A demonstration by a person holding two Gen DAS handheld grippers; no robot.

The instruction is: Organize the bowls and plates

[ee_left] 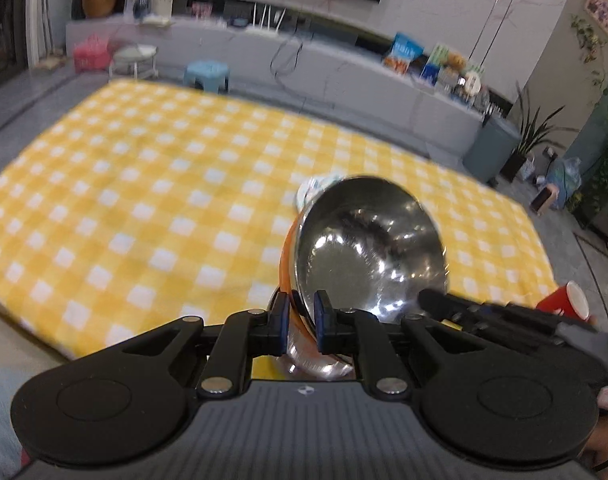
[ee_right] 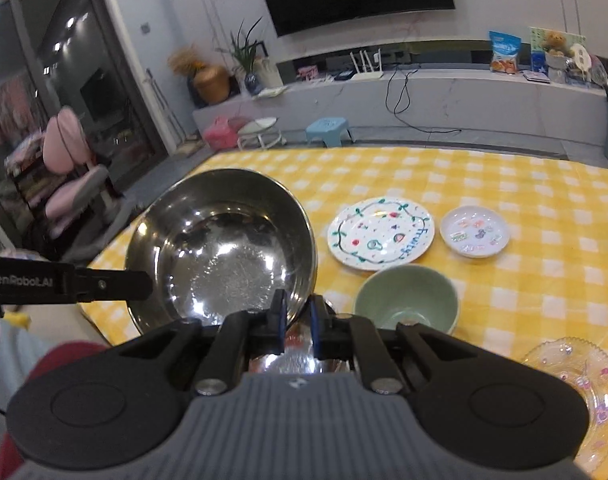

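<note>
left gripper (ee_left: 300, 322) pinching shiny round steel bowl (ee_right: 224, 244) at rim; right gripper (ee_right: 297, 318) pinching opposite rim | judging: light, stiff, slippery; grip rim firmly | hanging over table (ee_right: 543, 280) left edge
</note>
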